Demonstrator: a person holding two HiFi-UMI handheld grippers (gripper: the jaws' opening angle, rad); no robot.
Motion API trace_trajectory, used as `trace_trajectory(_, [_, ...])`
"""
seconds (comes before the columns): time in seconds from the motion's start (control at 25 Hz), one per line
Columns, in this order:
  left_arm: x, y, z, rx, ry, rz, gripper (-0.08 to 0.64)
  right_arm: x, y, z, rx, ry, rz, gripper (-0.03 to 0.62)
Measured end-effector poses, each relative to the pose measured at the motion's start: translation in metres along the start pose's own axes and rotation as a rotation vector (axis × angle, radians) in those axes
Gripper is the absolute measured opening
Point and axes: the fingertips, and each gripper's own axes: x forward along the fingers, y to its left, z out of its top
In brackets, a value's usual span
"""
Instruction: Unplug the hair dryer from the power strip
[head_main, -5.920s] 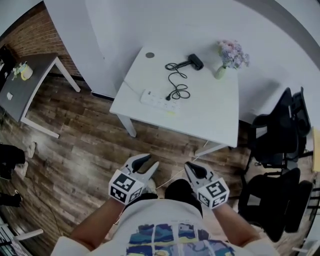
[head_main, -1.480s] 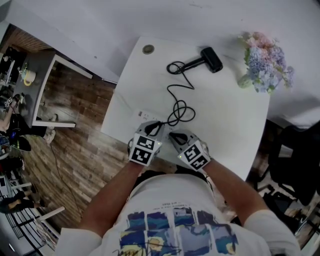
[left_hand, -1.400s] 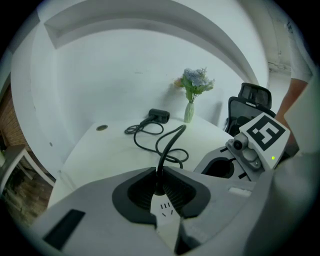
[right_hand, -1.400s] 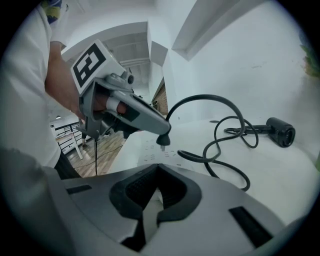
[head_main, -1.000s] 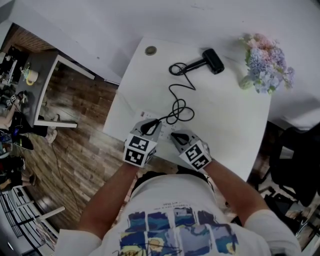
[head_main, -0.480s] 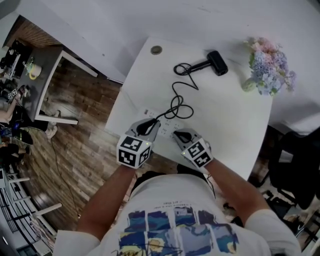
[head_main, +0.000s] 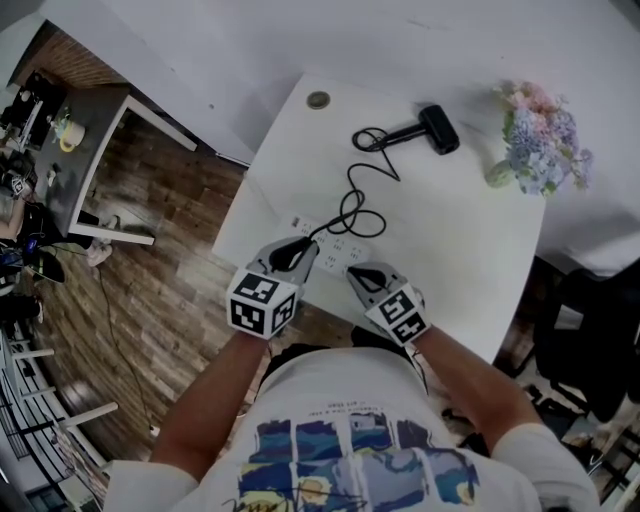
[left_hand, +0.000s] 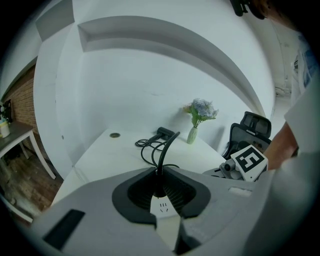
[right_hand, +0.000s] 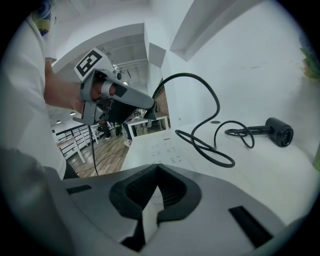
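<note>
- The left gripper (left_hand: 160, 182) is clamped on the black plug (left_hand: 159, 189) of the hair dryer's cord, and its pads are parted only by the plug's width.
- The right gripper (right_hand: 157, 167) has its jaw tips together with nothing between them. Its tip is at the near end of the power strip.
- The white table (head_main: 450, 240) shows whole only in the head view. That view also takes in the wood floor (head_main: 170, 280) and a dark side table (head_main: 85, 150) at the left.
- An office chair (left_hand: 252, 125) beyond the table's far corner shows in the left gripper view.
- The vase of flowers (head_main: 540, 150) stands at the table's right edge. The right gripper view cuts it down to a sliver.
- The hair dryer (head_main: 437, 128) lies on its side at the far end of the table, well apart from both grippers.
- The cord (head_main: 352, 195) runs from the hair dryer in loose loops across the table. The right gripper view alone shows it arching up off the table into the raised left gripper.
- The power strip (head_main: 335, 245) lies along the near edge of the table, partly hidden in the head view by both grippers.
- The left gripper view alone shows a bare socket face with its slot marks (left_hand: 162, 207) just below the held plug.
</note>
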Motion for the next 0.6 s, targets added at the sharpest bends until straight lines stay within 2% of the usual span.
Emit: trace_trajectory(0.6, [-0.001,-0.002,0.003,-0.007,-0.007,-0.006,0.043,-0.023,0.009,0.012,0.034,-0.037,0.016,0.002])
